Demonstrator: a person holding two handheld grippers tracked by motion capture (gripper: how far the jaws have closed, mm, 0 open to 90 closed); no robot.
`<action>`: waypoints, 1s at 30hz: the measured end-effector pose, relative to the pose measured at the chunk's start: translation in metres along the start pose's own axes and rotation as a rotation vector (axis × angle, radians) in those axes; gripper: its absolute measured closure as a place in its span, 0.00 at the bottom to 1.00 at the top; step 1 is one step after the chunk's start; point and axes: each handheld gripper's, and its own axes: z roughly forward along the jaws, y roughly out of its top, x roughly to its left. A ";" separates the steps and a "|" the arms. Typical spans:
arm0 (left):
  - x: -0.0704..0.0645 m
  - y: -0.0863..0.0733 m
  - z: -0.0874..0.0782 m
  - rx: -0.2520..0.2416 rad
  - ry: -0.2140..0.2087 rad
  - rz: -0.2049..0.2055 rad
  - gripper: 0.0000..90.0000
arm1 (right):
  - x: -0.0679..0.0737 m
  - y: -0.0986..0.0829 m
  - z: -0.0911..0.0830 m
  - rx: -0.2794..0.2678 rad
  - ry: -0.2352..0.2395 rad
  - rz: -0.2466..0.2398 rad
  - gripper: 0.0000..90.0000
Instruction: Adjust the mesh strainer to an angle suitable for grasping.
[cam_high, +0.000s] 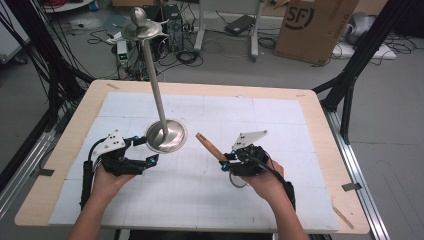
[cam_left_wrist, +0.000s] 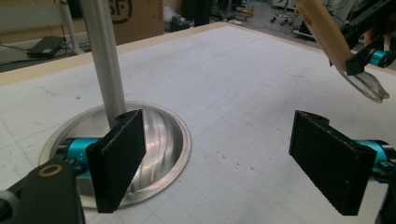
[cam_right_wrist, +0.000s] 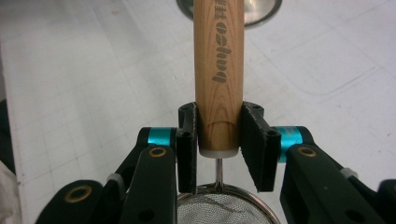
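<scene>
Holding strainer (cam_right_wrist: 219, 74) by its wooden handle, right hand-held gripper (cam_right_wrist: 218, 140) clamped | left hand-held gripper (cam_left_wrist: 224, 158) wide beside stand base (cam_left_wrist: 159, 135), likely steadying.

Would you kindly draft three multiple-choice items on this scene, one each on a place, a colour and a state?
1. Where does the metal stand's round base sit?
A. Beside the left gripper
B. On the floor
C. On the cardboard box

2. What colour is the strainer handle?
A. Blue
B. Light wood
C. Red

3. How is the right gripper?
A. Wide open
B. Lying on the table
C. Shut on the strainer handle

Answers:
1 A: in the high view the base rests on the white mat right by the left gripper.
2 B: the right gripper view shows wood grain with dark lettering.
3 C: there both jaws press the handle's sides, with the mesh bowl below.
</scene>
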 end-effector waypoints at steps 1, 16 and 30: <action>-0.001 0.000 0.001 0.000 -0.003 0.001 0.21 | -0.001 0.000 -0.001 -0.011 0.007 -0.002 0.76; -0.010 0.009 0.001 -0.011 -0.059 0.003 0.21 | -0.010 -0.006 -0.019 -0.144 0.057 0.005 0.76; -0.013 0.022 0.004 -0.050 -0.095 -0.016 0.21 | -0.012 -0.005 -0.019 -0.211 0.098 -0.011 0.76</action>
